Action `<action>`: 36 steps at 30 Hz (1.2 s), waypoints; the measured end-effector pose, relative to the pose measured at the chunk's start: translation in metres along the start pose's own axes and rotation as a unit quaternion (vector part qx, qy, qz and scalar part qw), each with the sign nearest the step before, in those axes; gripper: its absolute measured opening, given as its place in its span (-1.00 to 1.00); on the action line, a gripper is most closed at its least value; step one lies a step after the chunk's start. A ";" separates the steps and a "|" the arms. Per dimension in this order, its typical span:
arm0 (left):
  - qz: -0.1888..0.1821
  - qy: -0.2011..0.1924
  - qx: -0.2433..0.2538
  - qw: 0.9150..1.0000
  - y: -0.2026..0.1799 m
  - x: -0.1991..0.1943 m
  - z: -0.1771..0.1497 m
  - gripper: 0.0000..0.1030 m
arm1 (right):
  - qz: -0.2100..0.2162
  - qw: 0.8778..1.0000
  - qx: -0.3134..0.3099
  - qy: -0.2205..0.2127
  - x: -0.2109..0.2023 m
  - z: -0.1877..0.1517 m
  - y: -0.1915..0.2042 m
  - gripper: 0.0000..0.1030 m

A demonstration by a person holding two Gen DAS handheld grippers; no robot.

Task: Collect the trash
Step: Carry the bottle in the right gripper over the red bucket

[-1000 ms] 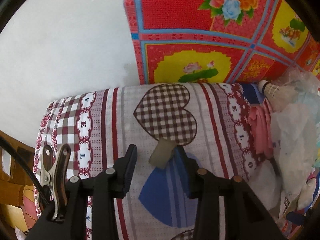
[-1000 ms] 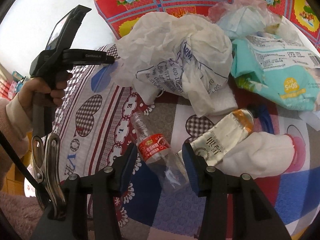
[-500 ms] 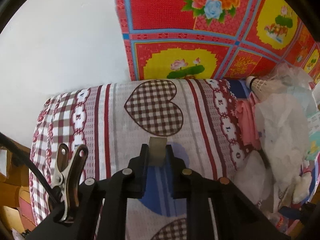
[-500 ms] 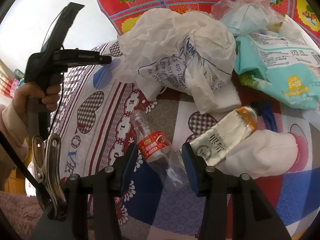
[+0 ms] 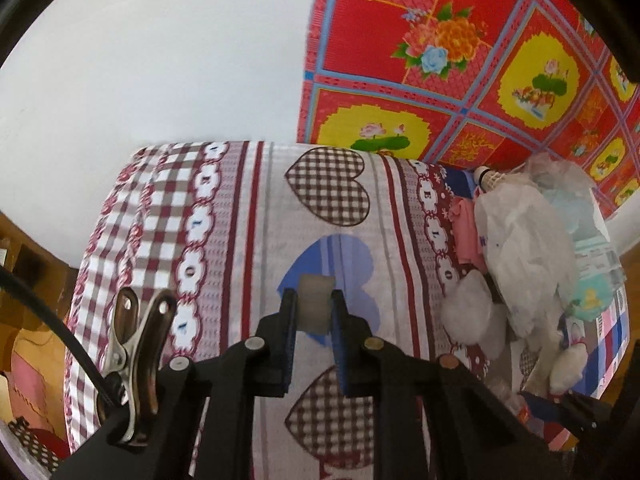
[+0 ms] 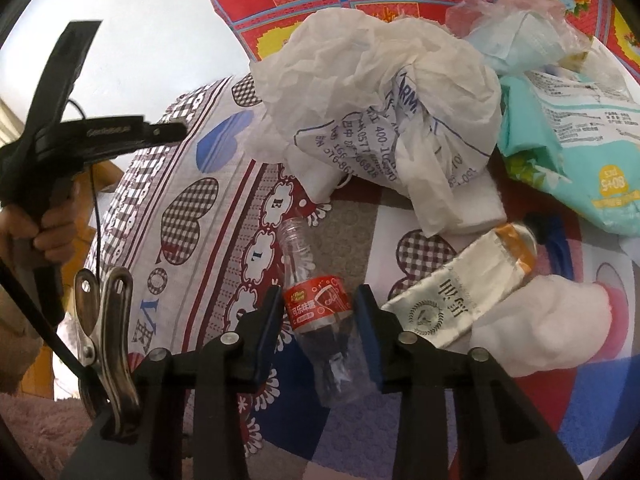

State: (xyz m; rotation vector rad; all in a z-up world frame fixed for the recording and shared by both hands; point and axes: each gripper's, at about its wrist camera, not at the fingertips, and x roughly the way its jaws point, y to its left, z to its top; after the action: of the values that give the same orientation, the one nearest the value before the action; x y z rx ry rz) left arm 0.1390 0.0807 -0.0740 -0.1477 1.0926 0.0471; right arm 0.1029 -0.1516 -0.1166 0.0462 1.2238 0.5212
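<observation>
Left claw pinching pale scrap, right claw closing around bottle.

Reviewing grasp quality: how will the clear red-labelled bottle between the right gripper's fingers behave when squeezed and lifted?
The bottle looks empty and thin-walled, so probably light and liable to crumple as the right gripper closes. Round and lying on its side on soft bedding, it may roll or slip.

On the patterned bedcover, an empty bottle is lying between the closing jaws of the right gripper. A second bottle is lying just right of it. Behind both, a crumpled bag is sitting, with a printed packet to its right. The left gripper is pinching a small scrap above the bedcover.
</observation>
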 end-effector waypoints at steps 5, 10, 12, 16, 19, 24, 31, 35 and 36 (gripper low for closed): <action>0.003 -0.008 -0.006 1.000 0.012 -0.017 -0.006 -0.68 | -0.003 1.000 -0.010 -0.012 -0.005 0.002 0.012 -0.28; -0.005 -0.019 -0.014 1.000 0.030 -0.041 -0.022 -0.68 | -0.011 1.000 -0.013 -0.022 -0.010 0.000 0.031 -0.28; -0.010 -0.020 -0.020 1.000 0.040 -0.051 -0.029 -0.68 | -0.014 1.000 -0.012 -0.026 -0.013 -0.002 0.039 -0.28; -0.011 -0.021 -0.019 1.000 0.049 -0.060 -0.036 -0.68 | -0.014 0.999 -0.013 -0.037 -0.020 -0.004 0.059 -0.28; -0.017 -0.026 -0.025 0.999 0.058 -0.070 -0.043 -0.68 | -0.007 0.999 -0.018 -0.045 -0.026 -0.006 0.079 -0.28; -0.014 -0.033 -0.023 0.999 0.076 -0.090 -0.060 -0.68 | 0.000 0.998 -0.043 -0.054 -0.029 -0.010 0.117 -0.28; -0.009 -0.039 -0.038 0.998 0.114 -0.116 -0.087 -0.68 | 0.023 0.995 -0.082 -0.052 -0.029 -0.020 0.174 -0.28; -0.001 -0.042 -0.053 0.998 0.140 -0.130 -0.103 -0.68 | 0.043 0.993 -0.098 -0.049 -0.028 -0.024 0.201 -0.28; 0.001 -0.043 -0.057 0.997 0.148 -0.134 -0.107 -0.68 | 0.048 0.992 -0.105 -0.049 -0.027 -0.025 0.210 -0.28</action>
State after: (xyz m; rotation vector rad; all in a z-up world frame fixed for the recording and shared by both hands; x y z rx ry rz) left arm -0.0331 0.2162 -0.0179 -0.2451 1.0036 0.1178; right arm -0.0013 0.0169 -0.0367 -0.0471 1.0689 0.7207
